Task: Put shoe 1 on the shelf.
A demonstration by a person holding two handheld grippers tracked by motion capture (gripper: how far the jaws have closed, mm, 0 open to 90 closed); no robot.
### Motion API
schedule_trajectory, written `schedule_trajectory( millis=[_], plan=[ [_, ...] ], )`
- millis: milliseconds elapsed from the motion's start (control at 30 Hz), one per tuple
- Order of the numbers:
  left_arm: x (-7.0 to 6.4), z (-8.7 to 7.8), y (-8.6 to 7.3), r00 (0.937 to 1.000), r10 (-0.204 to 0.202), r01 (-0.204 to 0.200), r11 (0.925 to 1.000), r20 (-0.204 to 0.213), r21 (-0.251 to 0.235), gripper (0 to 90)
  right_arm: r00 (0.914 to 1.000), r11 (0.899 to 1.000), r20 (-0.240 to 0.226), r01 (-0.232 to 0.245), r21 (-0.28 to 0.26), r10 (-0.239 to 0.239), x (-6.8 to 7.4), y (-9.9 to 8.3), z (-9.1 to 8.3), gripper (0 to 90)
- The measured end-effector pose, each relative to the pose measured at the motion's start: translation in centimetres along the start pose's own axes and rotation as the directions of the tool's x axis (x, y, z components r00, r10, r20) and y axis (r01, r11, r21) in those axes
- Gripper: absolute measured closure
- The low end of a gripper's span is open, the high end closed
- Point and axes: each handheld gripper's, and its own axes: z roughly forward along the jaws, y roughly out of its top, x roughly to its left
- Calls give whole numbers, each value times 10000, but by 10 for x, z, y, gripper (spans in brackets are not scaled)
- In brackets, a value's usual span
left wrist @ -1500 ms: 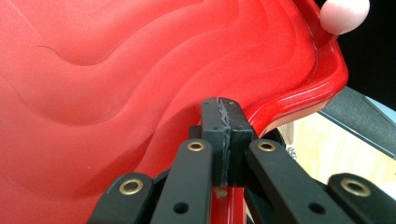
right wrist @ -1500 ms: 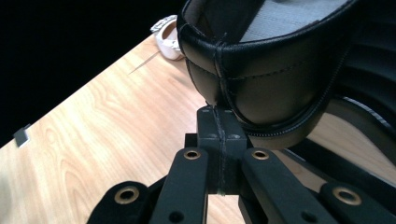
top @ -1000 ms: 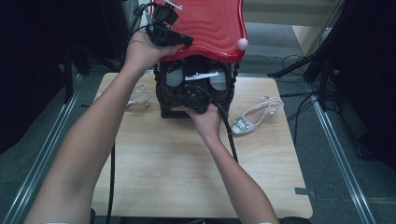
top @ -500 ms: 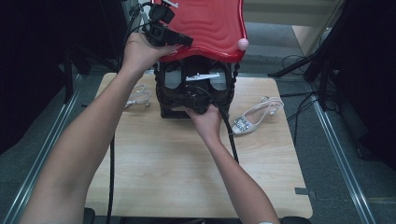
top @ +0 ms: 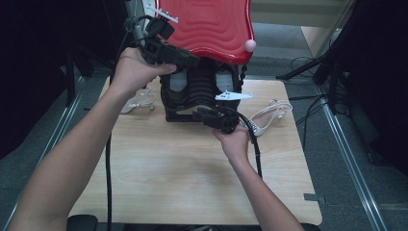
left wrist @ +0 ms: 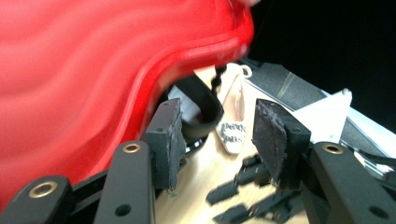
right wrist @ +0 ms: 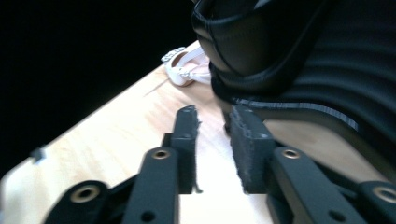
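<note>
A black case (top: 197,91) with a raised red wavy lid (top: 211,29) stands at the far middle of the wooden table (top: 183,183). My left gripper (top: 192,60) is up at the lid's lower left edge. In the left gripper view it (left wrist: 217,135) is open, with the lid (left wrist: 84,70) just outside its left jaw. My right gripper (top: 199,114) is low at the case's front base. Seen from its own camera, the right gripper (right wrist: 212,135) stands a little open with nothing between its jaws, and the black case (right wrist: 299,60) is just ahead.
A white strappy sandal (top: 272,115) lies on the table right of the case, and another sandal (top: 137,101) lies left of it. A pink knob (top: 250,45) sits on the lid's right corner. Cables trail on the floor (top: 312,62) at the right.
My right gripper has drawn back from the case's front, toward the person and slightly right. The left gripper stays at the lid's edge.
</note>
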Motion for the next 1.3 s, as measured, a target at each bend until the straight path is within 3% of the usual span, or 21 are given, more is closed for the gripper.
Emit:
schedule_trajectory(
  millis=[67,133,333,600,667,833,867,1133,1300],
  plan=[
    [1,-1,-10,10000,-31,31,10000,13,65,497,10000,10000,35,47,-16,-47,-1,-4,-4,640],
    [0,0,-18,9999,123,-123,9999,-22,60,472,9993,9989,279,254,384,-265,-3,-13,-9,572],
    [2,6,-43,9991,-162,161,9999,382,19,441,9969,9969,690,331,707,-380,-5,-26,-17,465],
    [2,9,-71,9982,-239,240,9997,542,-7,424,9964,9981,841,68,617,-120,-6,-41,-31,465],
    [1,9,-78,9990,-144,142,9999,418,34,427,9962,9981,869,-88,608,35,-9,-45,-34,464],
    [-1,9,-97,9983,-220,224,9997,542,-66,434,9978,9984,625,-261,509,229,-13,-52,-41,406],
    [-1,9,-101,9980,-269,275,9996,569,-97,434,9989,9982,125,-458,392,453,-16,-57,-46,398],
    [7,17,-131,9949,-728,724,9973,691,82,433,9989,9966,80,-476,668,472,-17,-64,-50,438],
    [10,23,-147,9933,-871,868,9962,765,69,434,9985,9971,248,-493,586,479,-16,-65,-50,389]
  ],
)
